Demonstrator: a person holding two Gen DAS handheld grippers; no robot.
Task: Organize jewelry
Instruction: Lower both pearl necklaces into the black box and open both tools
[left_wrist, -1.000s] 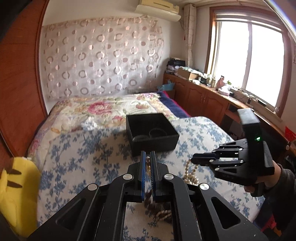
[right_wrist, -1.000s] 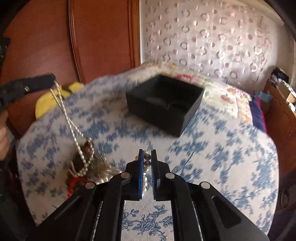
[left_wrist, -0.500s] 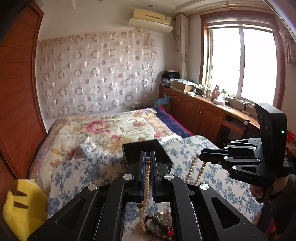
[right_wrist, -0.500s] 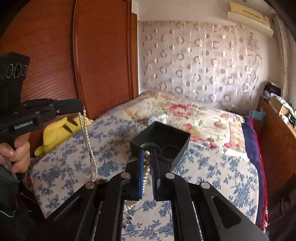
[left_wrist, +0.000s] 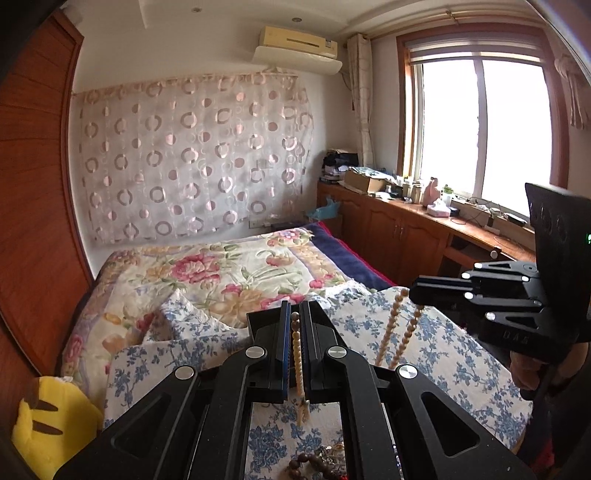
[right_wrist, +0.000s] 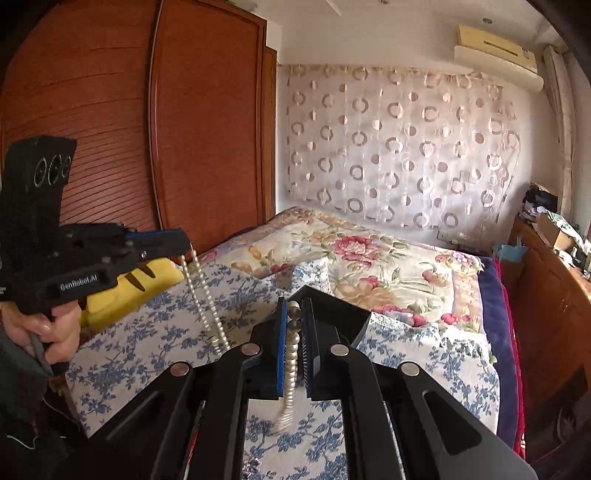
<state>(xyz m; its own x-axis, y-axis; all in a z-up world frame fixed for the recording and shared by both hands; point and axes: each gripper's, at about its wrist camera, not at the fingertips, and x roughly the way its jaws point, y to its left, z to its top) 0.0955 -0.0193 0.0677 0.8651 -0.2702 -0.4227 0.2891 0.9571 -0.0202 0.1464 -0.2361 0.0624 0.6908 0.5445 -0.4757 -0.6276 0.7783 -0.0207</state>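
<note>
A string of pale beads, the necklace (left_wrist: 297, 354), is hanging taut between the closed fingers of the left gripper (left_wrist: 294, 319), which is pinching it near its top so that the strand is running straight down through the gap and ending above the bedspread (left_wrist: 436, 343). The same necklace is also being held by the right gripper (right_wrist: 294, 314), whose fingers are clamping a run of round pearl-like beads (right_wrist: 292, 354); from there the strand is dropping down toward the cloth. In the left wrist view the right gripper (left_wrist: 415, 295) is reaching in from the right with two lengths of necklace dangling from its tip, and in the right wrist view the left gripper (right_wrist: 184, 240) is coming in from the left with a doubled loop hanging below it. Both tools are raised above the bed, with the necklace lifted clear of most of the surface. Just behind the fingers a black box (right_wrist: 332, 306) is sitting on the blue-flowered bedspread, mostly hidden by the grippers. At the bottom edge of the left wrist view a small heap of other jewelry (left_wrist: 317, 461), including dark brown beads, is lying on the cloth. A yellow plush toy (left_wrist: 48, 424) is resting at the left side of the bed beside the wooden wardrobe (right_wrist: 110, 110).
</note>
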